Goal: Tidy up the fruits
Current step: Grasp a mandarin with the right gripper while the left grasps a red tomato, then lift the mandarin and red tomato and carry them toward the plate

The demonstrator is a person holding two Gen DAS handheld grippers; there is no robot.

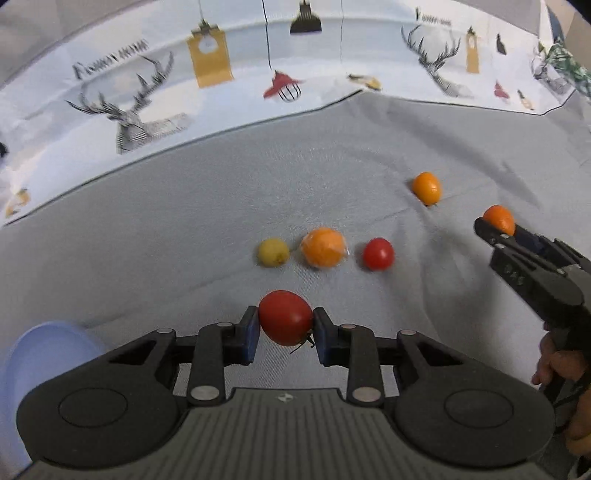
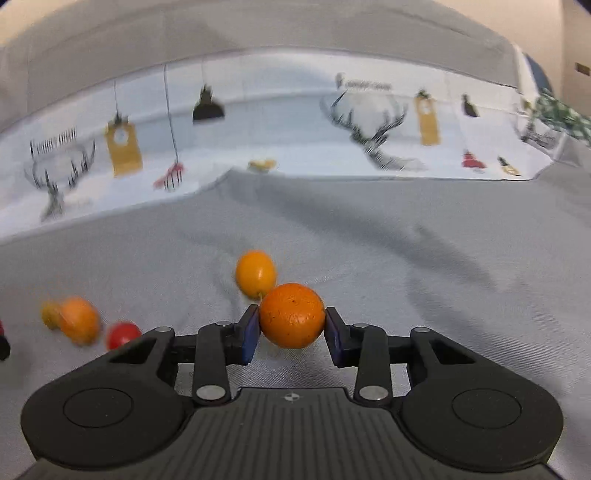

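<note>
- A grey cloth covers the near surface, creased, with soft folds and shadows running towards the right.
- At its far edge lies a white printed cloth, patterned with sketched stag heads, yellow clock towers, black hanging lamps and small red lamps.
- Beyond the print, a plain grey-beige wall fills the far background.
- At the far right, a green-and-white patterned object, too blurred to identify.
- Lighting is even and diffuse.
</note>
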